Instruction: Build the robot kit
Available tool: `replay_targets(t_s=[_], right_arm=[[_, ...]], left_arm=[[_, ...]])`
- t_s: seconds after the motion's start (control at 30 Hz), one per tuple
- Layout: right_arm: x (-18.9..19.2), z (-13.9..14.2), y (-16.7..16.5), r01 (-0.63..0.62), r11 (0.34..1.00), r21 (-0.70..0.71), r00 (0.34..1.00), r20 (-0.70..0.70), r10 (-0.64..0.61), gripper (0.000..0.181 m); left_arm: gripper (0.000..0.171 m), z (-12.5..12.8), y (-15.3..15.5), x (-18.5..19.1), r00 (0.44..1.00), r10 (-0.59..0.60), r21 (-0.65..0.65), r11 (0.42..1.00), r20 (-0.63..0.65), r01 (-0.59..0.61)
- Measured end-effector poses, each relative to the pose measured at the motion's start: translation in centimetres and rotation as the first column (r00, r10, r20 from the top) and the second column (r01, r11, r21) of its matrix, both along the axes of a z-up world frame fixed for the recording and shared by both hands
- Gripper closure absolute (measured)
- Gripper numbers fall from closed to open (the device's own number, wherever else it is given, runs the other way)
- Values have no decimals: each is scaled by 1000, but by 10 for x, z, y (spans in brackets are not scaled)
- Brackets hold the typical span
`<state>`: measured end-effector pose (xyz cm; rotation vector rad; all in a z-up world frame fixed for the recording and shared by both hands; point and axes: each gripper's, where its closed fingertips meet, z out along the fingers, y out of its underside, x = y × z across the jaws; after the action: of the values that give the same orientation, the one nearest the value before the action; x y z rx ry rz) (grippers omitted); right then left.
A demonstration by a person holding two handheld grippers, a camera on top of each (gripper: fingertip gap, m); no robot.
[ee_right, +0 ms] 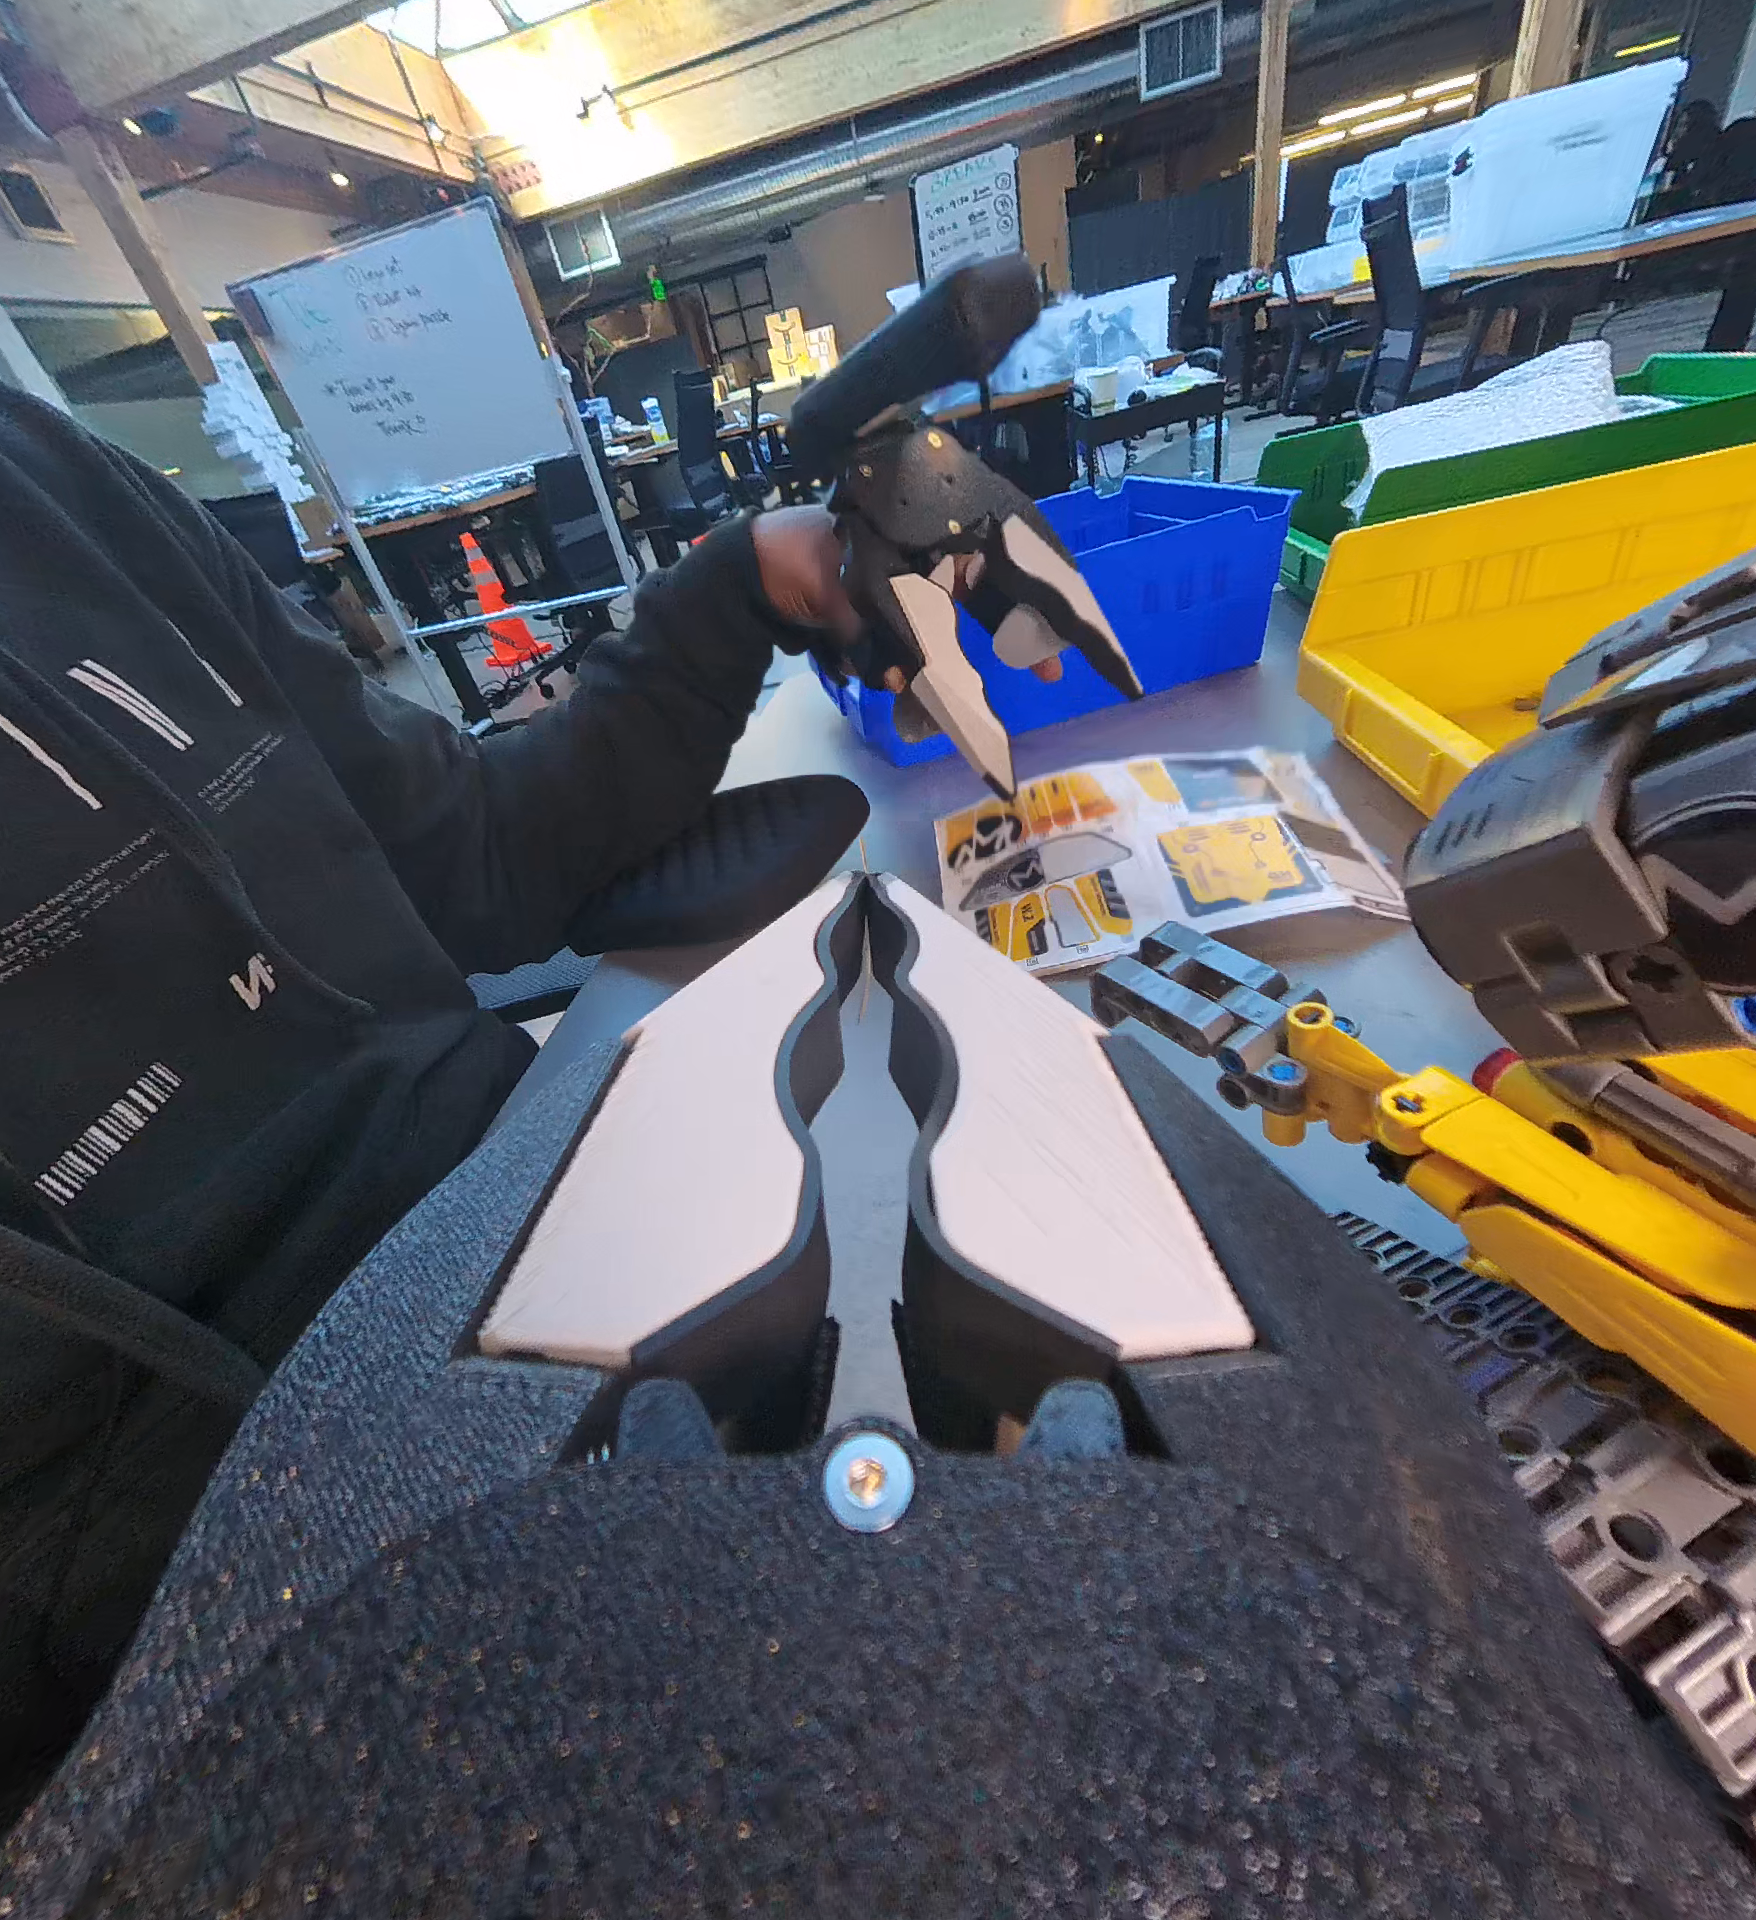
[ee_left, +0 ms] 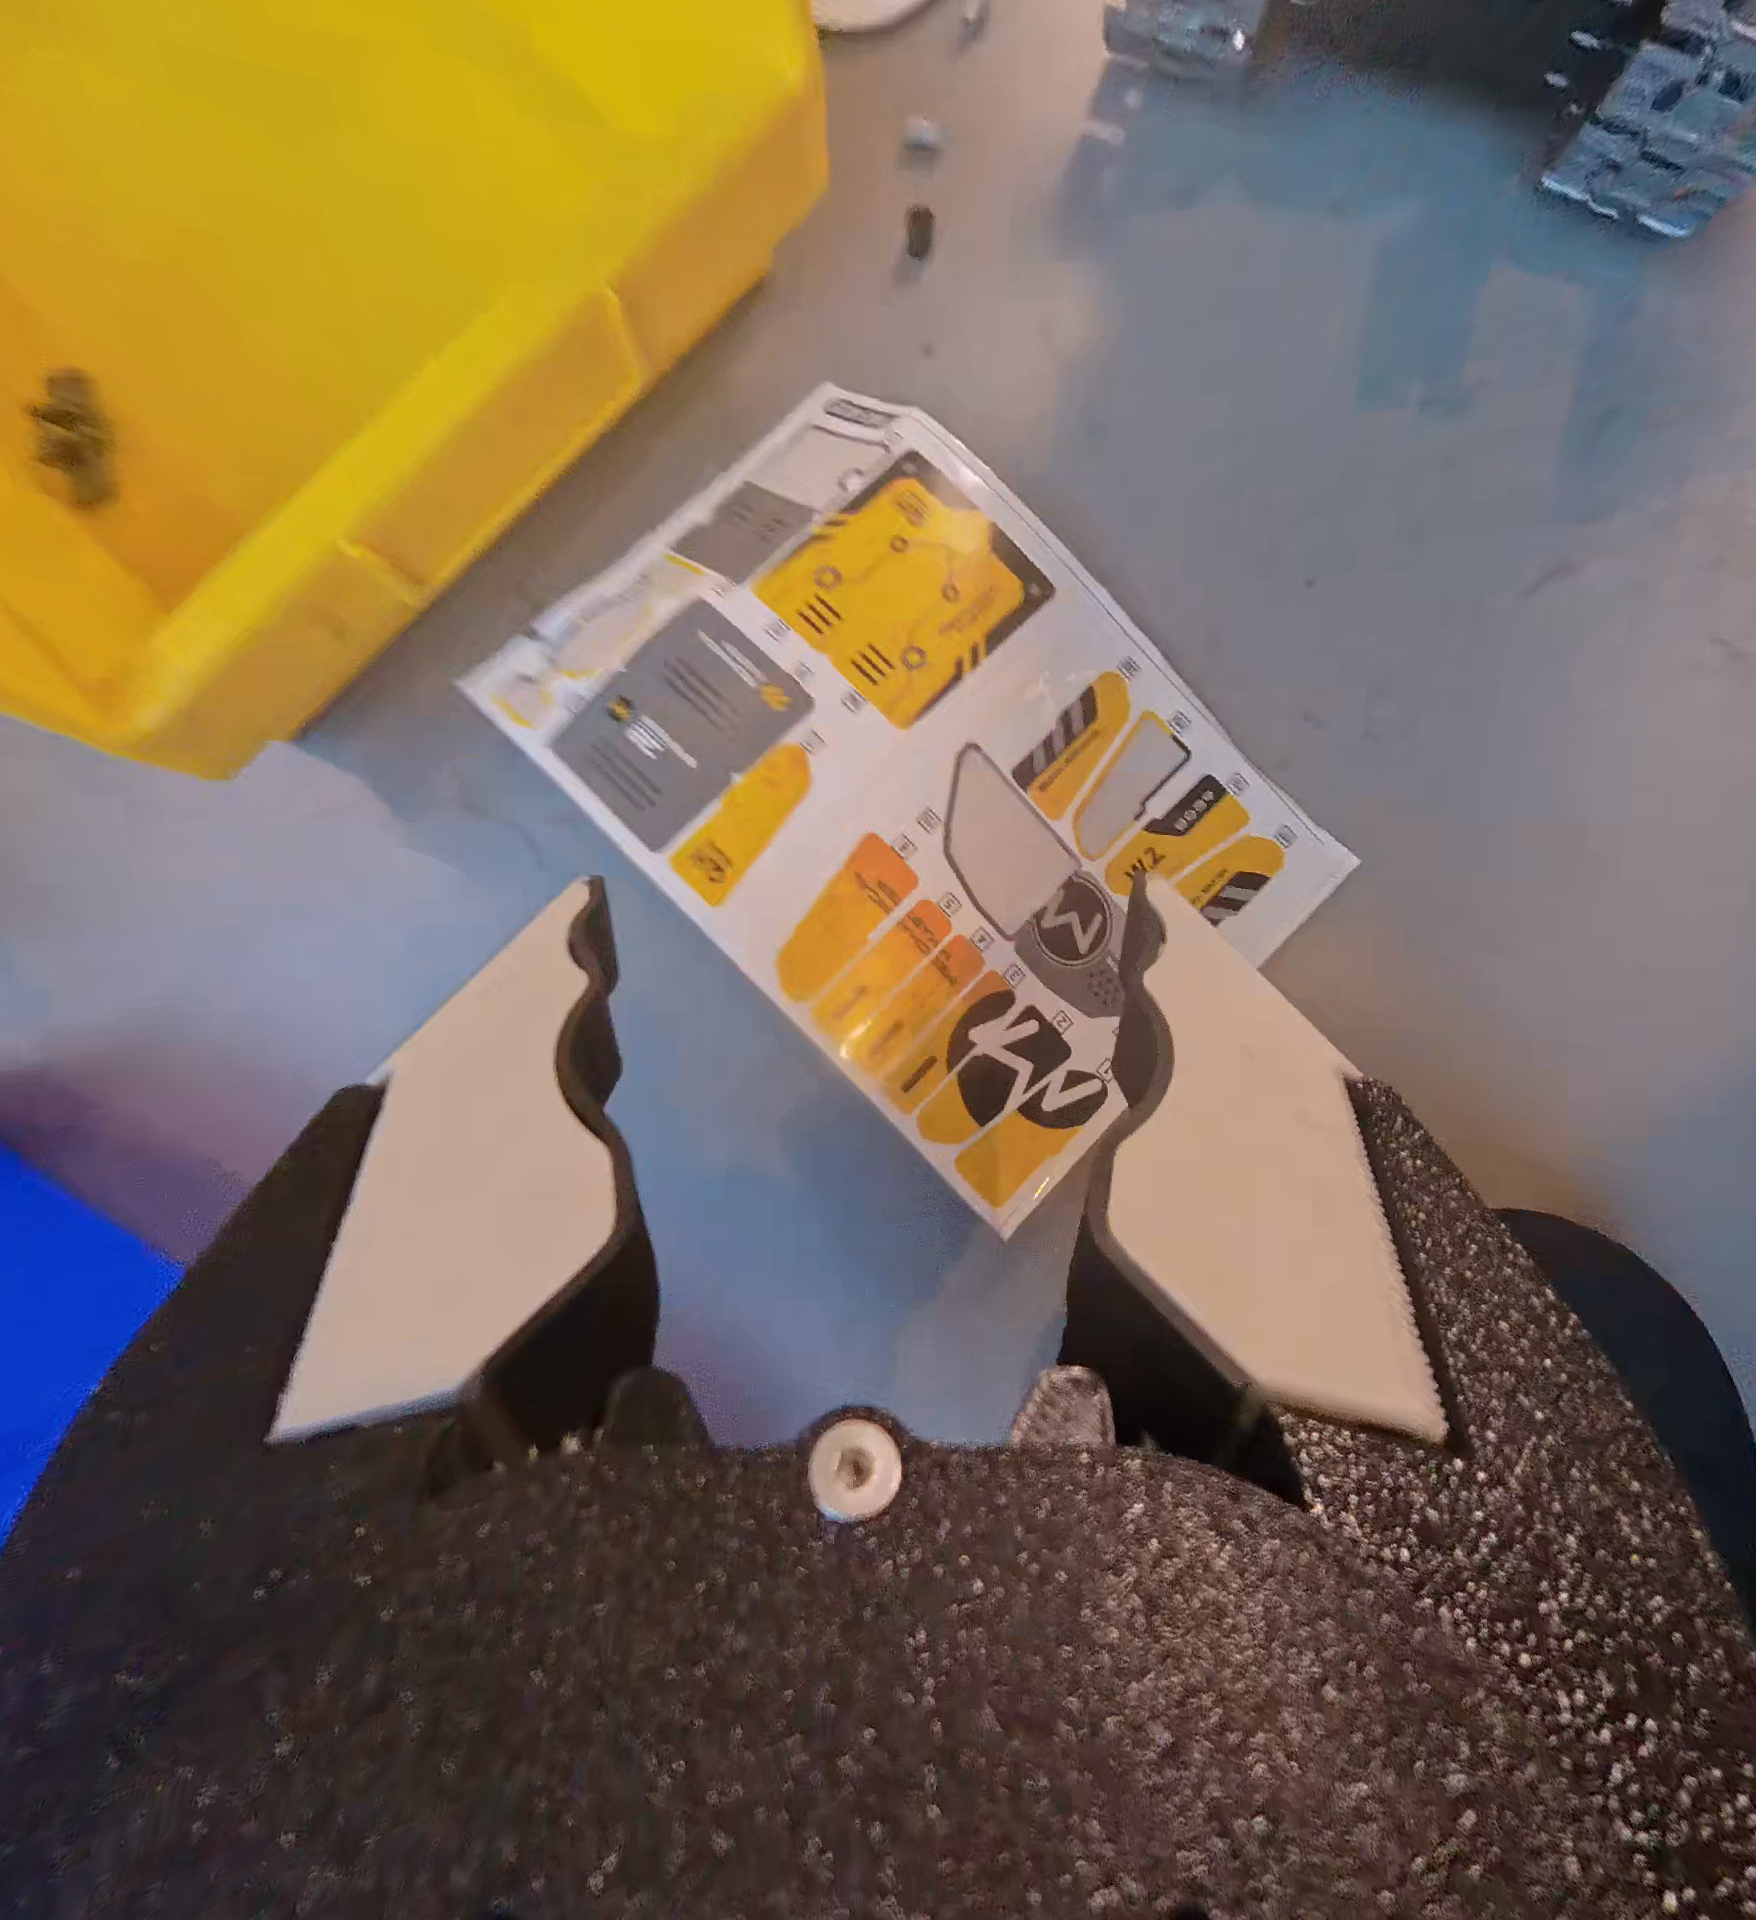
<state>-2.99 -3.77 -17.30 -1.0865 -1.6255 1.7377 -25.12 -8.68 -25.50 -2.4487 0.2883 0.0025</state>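
A sticker sheet (ee_left: 905, 790) with yellow, grey and black decals lies flat on the grey table (ee_left: 1373, 520). My left gripper (ee_left: 866, 904) is open and empty, hovering just over the sheet's near end, with its right finger over the sheet's edge. In the right wrist view the sheet (ee_right: 1165, 852) lies ahead, and the left gripper (ee_right: 1061, 738) points one fingertip down at it. My right gripper (ee_right: 869, 883) is shut on a thin pale strip (ee_right: 866, 977) seen edge-on between the pads. It is held above the table's near edge.
A yellow bin (ee_left: 334, 312) holding a small dark part (ee_left: 74, 436) stands left of the sheet, and a blue bin (ee_left: 1, 1351) is nearer. A yellow and black brick-built machine (ee_right: 1632, 1195) with grey tracks (ee_right: 1684, 1558) stands at right. A green bin (ee_right: 1580, 457) sits behind. A person's dark sleeve (ee_right: 230, 831) is at left.
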Motion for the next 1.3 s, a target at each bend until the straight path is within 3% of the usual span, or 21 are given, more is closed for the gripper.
replay_targets(t_s=[0.13,0.23,0.33,0.47,0.53,0.67,0.77,0.87,0.93,1.07,1.3], right_arm=[[-1,0,3,16,1000,2,1000,-11,-16,181],[-4,2,5,35,999,9,999,-28,-34,181],[-9,2,10,105,992,67,993,-62,-101,181],[-12,8,18,271,926,263,956,-190,-226,181],[-11,12,25,395,814,426,910,-299,-286,181],[-6,24,35,594,501,629,803,-505,-317,181],[-5,25,32,653,262,711,758,-605,-246,181],[-10,21,24,662,99,743,747,-643,-171,181],[-14,18,20,657,41,753,750,-647,-137,181],[-18,11,16,641,-20,768,763,-639,-99,181],[-22,3,7,623,-68,779,778,-626,-48,181]], left_arm=[[72,55,23,-2,996,27,281,960,-80,-3],[89,100,43,53,983,-173,539,835,64,112],[112,109,50,118,874,-420,625,757,242,191],[130,96,57,182,666,-560,606,770,492,199],[130,92,63,197,553,-540,570,810,634,137],[134,92,66,204,291,-491,502,864,822,40],[143,93,67,203,196,-465,477,879,864,-17],[148,93,67,206,176,-454,465,885,873,-21],[152,95,66,207,167,-460,469,883,872,-20],[162,97,63,205,135,-457,463,886,879,-17],[171,92,62,207,140,-434,438,899,890,4]])
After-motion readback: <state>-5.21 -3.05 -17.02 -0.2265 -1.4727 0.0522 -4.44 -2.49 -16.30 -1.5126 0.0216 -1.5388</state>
